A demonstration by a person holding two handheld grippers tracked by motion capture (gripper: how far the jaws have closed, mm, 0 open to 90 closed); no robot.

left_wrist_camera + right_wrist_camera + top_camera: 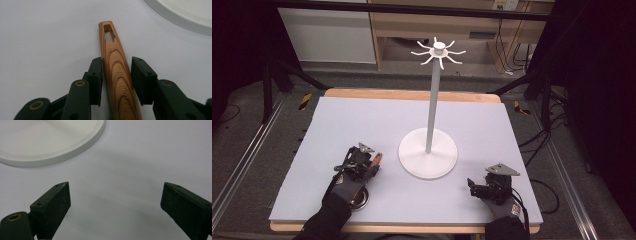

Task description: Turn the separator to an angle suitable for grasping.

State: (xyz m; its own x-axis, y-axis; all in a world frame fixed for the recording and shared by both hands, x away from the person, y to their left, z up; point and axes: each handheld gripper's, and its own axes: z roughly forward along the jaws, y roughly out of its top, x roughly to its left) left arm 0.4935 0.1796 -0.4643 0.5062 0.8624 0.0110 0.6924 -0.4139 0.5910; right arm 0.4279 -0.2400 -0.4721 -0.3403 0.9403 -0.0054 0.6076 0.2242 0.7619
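A utensil with a wooden handle (117, 75) lies on the pale mat; the handle has a slot near its tip (377, 159), and a round metal end (358, 200) peeks out under the left hand. My left gripper (371, 163) straddles the handle. In the left gripper view (117, 61) the left pad rests against the wood and a thin gap shows at the right pad. A white stand (428, 161) with a tall pole and a ring of hooks (438, 50) rises mid-table. My right gripper (472, 186) sits on the mat at the front right, jaws wide apart (115, 192) with nothing between them.
The stand's round base (185, 15) lies just beyond the handle tip, and its rim (62, 152) is ahead-left of the right gripper. The mat (362, 125) covers a wooden table. Tripod legs, cables and dark curtains flank the table; shelving stands behind.
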